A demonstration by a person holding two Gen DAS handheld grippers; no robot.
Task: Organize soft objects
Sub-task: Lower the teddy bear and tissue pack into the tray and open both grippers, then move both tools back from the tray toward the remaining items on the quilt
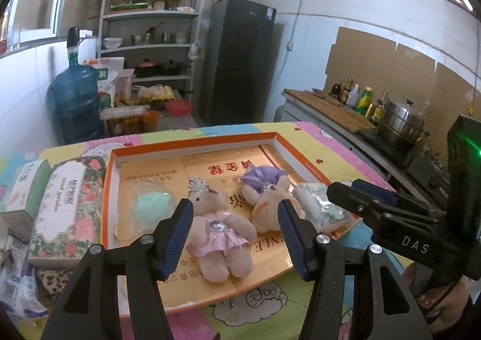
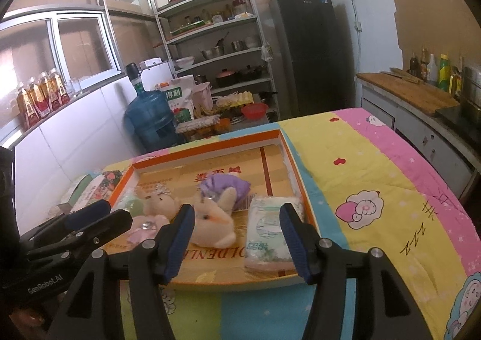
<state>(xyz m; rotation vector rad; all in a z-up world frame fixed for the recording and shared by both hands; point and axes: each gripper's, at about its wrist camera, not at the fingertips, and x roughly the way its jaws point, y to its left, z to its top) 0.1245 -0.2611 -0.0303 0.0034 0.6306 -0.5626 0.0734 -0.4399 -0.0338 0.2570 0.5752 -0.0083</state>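
A shallow orange-rimmed cardboard tray (image 1: 192,144) (image 2: 210,144) lies on the cartoon-print cloth. In it, from left to right, lie a green bath puff in a clear bag (image 1: 151,204) (image 2: 132,204), a beige bear in a pink dress (image 1: 216,228) (image 2: 159,204), a cream plush in a purple dress (image 1: 264,189) (image 2: 213,213) and a soft tissue pack (image 1: 318,204) (image 2: 264,234). My left gripper (image 1: 235,207) (image 2: 112,210) hovers open above the pink bear. My right gripper (image 2: 237,209) (image 1: 351,188) hovers open over the purple plush and tissue pack. Neither holds anything.
Floral tissue boxes (image 1: 60,204) and a green box (image 1: 27,189) sit left of the tray. The cloth (image 2: 375,189) stretches bare to the right. Beyond stand a water jug (image 1: 75,93), a shelf, a dark fridge (image 1: 237,60) and a counter with a steel pot (image 1: 399,123).
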